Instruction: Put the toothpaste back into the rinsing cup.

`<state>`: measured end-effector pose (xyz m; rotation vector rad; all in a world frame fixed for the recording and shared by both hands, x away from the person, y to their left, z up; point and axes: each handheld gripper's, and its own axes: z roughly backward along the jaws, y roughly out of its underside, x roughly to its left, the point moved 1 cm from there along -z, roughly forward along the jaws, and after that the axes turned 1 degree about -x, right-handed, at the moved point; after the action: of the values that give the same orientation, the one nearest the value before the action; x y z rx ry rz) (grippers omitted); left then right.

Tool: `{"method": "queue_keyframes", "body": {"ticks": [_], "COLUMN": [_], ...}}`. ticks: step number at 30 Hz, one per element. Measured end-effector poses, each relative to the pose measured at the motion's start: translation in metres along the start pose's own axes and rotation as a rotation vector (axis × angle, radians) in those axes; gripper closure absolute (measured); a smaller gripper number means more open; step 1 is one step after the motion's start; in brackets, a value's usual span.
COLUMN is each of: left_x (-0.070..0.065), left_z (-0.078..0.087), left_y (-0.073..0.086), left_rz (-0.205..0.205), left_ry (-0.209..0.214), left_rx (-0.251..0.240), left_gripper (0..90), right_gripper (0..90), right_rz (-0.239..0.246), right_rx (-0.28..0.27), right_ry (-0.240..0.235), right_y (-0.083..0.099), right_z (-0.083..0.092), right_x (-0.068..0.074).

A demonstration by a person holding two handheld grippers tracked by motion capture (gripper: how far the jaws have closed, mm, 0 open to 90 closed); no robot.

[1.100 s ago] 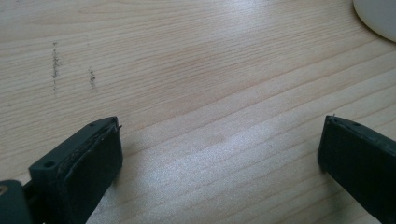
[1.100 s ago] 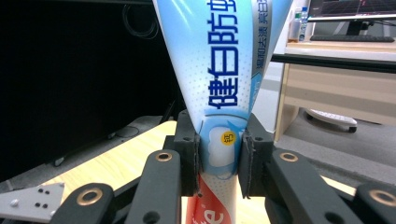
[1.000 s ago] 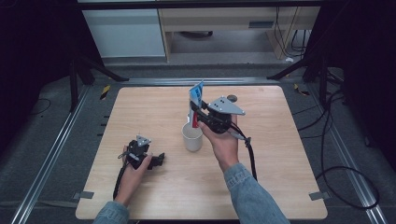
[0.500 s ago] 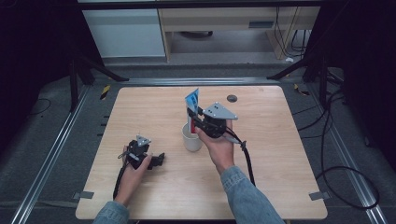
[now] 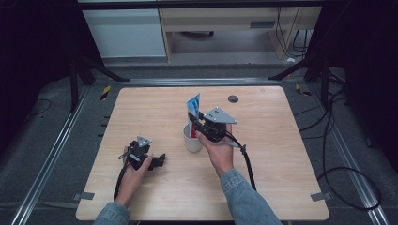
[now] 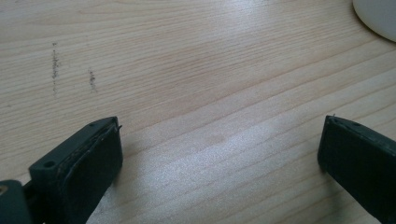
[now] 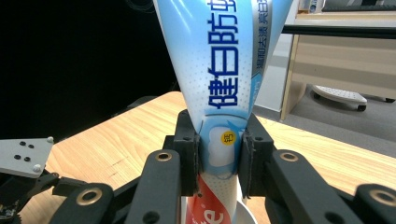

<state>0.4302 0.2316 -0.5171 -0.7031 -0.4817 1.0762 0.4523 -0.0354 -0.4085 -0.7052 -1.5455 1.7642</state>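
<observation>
In the right gripper view, the right gripper (image 7: 219, 154) is clamped on a toothpaste tube (image 7: 219, 70), its two black pads pressing the tube's lower body from either side. The tube is pale blue and white, fading to red at the bottom, with large dark blue characters running up its face and a small yellow dot just between the pads. It stands upright, flat crimped end at twelve o'clock, and its red lower end dips into the mouth of a white cup (image 7: 245, 214) right below the jaws.

In the high view, the left gripper (image 5: 143, 154) lies low on the table (image 5: 281, 187) at about eight o'clock from the cup (image 5: 191, 139), well apart from it, with the left hand (image 5: 133, 171) wrapped around its body and the forearm coming up from the bottom edge. The left gripper view shows its jaws spread wide over bare wood with nothing between them.

Near the table's middle, the right hand (image 5: 218, 150) holds its gripper (image 5: 199, 126) just at three o'clock of the cup, jaws pointing toward nine o'clock, grey plate on top, cable trailing back toward five o'clock. The tube (image 5: 193, 108) rises from the cup, leaning slightly toward one o'clock.
</observation>
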Motion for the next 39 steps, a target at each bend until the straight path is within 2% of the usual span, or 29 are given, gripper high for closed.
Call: {"method": "queue_keyframes", "body": {"ticks": [27, 36, 39], "left_x": [0.0, 0.0, 0.0], "left_z": [0.0, 0.0, 0.0], "left_y": [0.0, 0.0, 0.0], "left_rz": [-0.001, -0.002, -0.001], "left_ry": [0.001, 0.001, 0.001], "left_rx": [0.0, 0.0, 0.0], "left_gripper": [0.0, 0.0, 0.0], "right_gripper": [72.4, 72.3, 72.3], "right_rz": [-0.019, -0.017, -0.029], "right_rx": [0.034, 0.04, 0.042], "right_ry": [-0.009, -0.011, -0.016], "right_y": [0.028, 0.03, 0.03], "right_z": [-0.005, -0.005, -0.005], "right_x": [0.004, 0.004, 0.003]}}
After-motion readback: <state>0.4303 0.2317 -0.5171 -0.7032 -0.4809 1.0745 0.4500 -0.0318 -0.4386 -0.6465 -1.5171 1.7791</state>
